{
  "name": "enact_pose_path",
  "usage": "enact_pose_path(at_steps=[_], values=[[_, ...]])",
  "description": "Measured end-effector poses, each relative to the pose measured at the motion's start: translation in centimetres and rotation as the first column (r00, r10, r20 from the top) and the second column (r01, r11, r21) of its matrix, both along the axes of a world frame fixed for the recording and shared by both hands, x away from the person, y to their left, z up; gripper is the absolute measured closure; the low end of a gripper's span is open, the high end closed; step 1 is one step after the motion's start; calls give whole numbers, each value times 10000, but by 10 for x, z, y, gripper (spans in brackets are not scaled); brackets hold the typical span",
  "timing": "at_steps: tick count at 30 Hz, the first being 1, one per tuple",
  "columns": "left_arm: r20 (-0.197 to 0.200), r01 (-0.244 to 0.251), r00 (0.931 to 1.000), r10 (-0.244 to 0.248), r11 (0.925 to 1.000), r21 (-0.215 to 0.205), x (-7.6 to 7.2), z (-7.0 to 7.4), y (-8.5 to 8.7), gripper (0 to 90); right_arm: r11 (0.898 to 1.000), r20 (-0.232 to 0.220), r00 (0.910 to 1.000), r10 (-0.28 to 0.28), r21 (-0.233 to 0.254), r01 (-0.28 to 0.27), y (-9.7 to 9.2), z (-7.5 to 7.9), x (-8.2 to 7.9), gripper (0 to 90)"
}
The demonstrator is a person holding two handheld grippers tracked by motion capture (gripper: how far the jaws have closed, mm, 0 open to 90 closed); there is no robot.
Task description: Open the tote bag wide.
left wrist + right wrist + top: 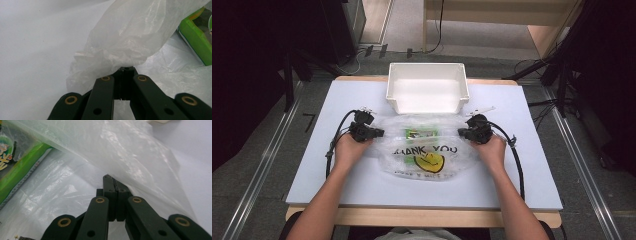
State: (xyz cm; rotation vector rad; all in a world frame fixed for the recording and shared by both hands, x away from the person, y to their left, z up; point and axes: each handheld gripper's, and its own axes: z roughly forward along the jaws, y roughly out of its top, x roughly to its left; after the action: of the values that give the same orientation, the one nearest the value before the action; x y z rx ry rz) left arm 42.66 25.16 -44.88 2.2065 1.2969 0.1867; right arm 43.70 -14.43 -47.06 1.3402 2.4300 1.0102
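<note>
Surface: pale blue desk (337,165) on grey carpeted floor (257,165).
Writing: clear plastic bag (427,150) read "THANK YOU".
Jaws: left gripper (379,133) and right gripper (460,132) each pinched bag's edge.

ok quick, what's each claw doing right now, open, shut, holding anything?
Left claw: shut on the plastic bag, pinching its left edge.
Right claw: shut on the same bag, pinching its right edge.

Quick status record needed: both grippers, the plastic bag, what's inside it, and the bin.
left gripper: shut on the bag's left edge
right gripper: shut on the bag's right edge
plastic bag: clear, smiley print, lying on the table, held at both sides
green packet: inside the bag
white bin: behind the bag, nothing seen inside
</note>
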Motion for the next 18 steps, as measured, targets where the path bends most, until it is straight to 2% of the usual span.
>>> enact_pose_path(at_steps=[4,6,11,14,16,18], values=[[-165,-176,9997,169,9988,-458,1,-2,7,900,9994,9,9994,-350,24,350,-8,0,-1,900],[-203,-263,9995,249,9972,-696,1,-3,10,900,9983,85,9983,-578,-113,579,-14,0,-2,900],[-100,-470,9989,464,9956,-816,-1,-4,15,900,9901,10,9905,-1377,-288,1376,-33,0,-3,900],[-109,-503,9987,495,9945,-914,-1,-5,18,900,9851,-92,9852,-1713,-155,1712,-44,-1,-3,900],[-102,-531,9986,524,9948,-866,-2,-4,19,900,9819,37,9830,-1836,-458,1836,-47,0,-5,900],[-190,-623,9980,607,9929,-1012,-1,-5,21,900,9806,66,9825,-1859,-613,1860,-50,1,-7,900]])
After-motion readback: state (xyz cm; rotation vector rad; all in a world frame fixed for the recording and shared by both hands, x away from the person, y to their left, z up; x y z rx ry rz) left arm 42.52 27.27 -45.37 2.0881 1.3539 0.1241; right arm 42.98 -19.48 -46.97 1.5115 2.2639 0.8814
